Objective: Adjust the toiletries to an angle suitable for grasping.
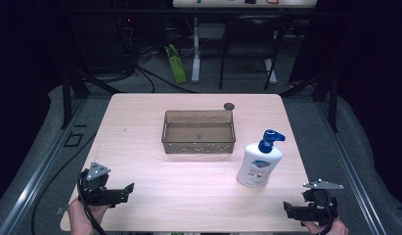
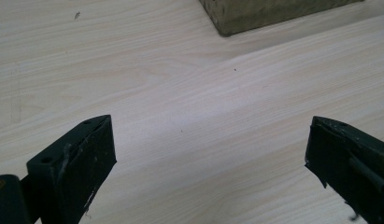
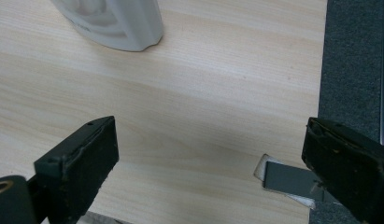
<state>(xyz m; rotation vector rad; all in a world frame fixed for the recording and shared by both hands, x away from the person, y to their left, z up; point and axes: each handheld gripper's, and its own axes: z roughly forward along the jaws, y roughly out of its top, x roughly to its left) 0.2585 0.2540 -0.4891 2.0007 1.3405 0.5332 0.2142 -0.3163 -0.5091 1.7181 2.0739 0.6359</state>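
Grippers left (image 1: 122, 188) and right (image 1: 290, 209), jaws spread wide and empty, near pump lotion bottle (image 1: 259, 160) and brown basket (image 1: 198, 143) on table (image 1: 154, 181).

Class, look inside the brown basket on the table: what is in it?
The brown basket looks empty; its bare floor shows through the open top. The strip behind its near wall is hidden.

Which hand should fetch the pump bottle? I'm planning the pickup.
Probably the right: the right tool sits open at the table's near-right corner, close to the pump bottle. The left tool is across the table.
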